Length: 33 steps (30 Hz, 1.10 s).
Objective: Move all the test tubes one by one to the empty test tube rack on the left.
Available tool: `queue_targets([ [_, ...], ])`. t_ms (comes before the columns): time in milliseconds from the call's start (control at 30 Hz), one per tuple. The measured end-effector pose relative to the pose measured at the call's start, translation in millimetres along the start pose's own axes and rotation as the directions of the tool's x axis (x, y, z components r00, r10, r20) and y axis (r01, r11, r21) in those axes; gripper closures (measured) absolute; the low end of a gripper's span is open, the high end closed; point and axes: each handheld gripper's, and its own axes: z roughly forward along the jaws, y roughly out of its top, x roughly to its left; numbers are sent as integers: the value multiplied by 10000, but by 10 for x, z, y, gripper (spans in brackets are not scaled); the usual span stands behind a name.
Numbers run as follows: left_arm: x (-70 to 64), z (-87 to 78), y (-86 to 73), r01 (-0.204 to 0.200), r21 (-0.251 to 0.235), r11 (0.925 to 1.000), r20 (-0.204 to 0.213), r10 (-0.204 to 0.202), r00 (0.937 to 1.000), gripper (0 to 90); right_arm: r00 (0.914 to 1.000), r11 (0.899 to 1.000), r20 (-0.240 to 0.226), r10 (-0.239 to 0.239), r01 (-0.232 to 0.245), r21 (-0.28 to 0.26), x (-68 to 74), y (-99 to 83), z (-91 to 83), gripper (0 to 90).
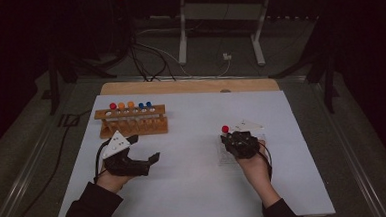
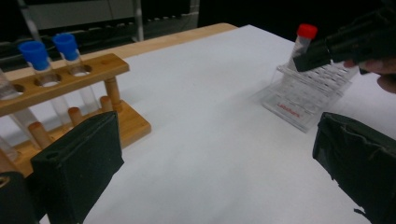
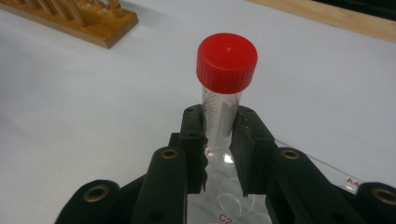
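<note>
A clear tube with a red cap [image 3: 227,60] stands upright between the jaws of my right gripper [image 3: 219,135], which is shut on it just above a clear plastic rack [image 3: 233,196]. From the high view the same red-capped tube [image 1: 225,129] rises in front of the right gripper [image 1: 239,142] over the clear rack [image 1: 222,156]. My left gripper [image 1: 145,152] is open, jaws wide apart with nothing between them, to the front right of the wooden rack [image 1: 131,122]. The left gripper view shows the red-capped tube [image 2: 302,42], the clear rack [image 2: 306,95] and the wooden rack [image 2: 70,93].
The wooden rack holds several tubes with red, orange and blue caps [image 1: 131,105]. A white sheet [image 1: 195,183] covers the wooden table [image 1: 190,85]. Cables [image 1: 148,56] and a white stand [image 1: 221,22] lie on the floor behind the table.
</note>
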Motion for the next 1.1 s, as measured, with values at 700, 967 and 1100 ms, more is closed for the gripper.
queue_targets([
  [700, -110, -68, 61, -273, -75, 9996, 589, 277, 9979, 23, 9948, 9786, 134, -1010, 1018, -1791, 185, 256, -630, 748],
  [967, -217, -58, 149, -467, -50, 9989, 1227, 470, 9913, 25, 9866, 9698, -614, -1515, 1363, -2023, 409, 281, -681, 748],
  [1100, -281, -54, 220, -643, -60, 9979, 1509, 645, 9864, 26, 9806, 9721, -1116, -1613, 1383, -1896, 532, 251, -630, 748],
])
